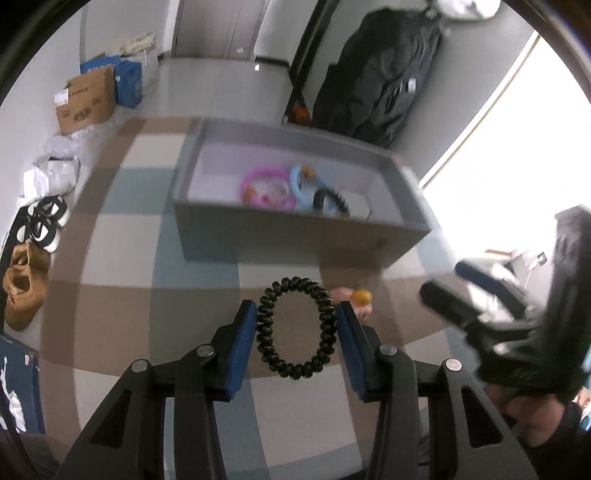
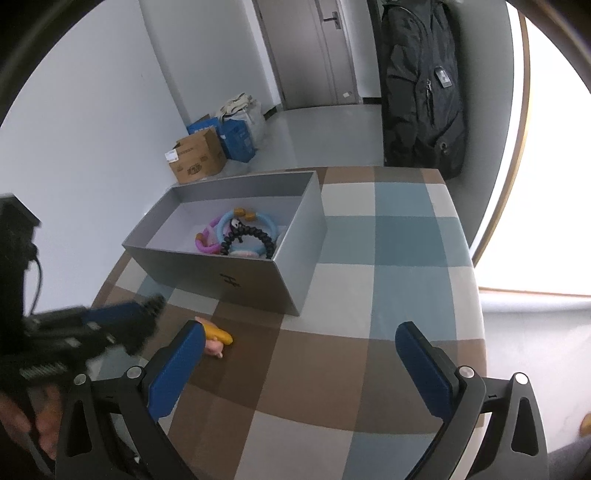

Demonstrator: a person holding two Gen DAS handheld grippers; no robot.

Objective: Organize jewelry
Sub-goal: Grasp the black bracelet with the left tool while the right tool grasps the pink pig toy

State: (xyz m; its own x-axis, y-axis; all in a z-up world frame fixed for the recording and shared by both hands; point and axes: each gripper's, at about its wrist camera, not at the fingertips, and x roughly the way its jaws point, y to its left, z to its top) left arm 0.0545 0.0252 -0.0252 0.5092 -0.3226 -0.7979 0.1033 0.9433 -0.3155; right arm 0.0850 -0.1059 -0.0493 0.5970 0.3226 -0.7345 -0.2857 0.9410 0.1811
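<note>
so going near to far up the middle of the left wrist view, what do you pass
left tool shut on the black spiral hair tie → bare checked tablecloth → grey box front wall → pink ring and blue ring inside → box back wall → grey floor → door

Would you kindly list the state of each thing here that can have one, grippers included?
Left gripper: shut on the black spiral hair tie.
Right gripper: open, nothing between its pads.
Grey box: open-topped, holding rings and a black spiral tie.
Pink and yellow piece: lying on the checked tablecloth, outside the box.
</note>
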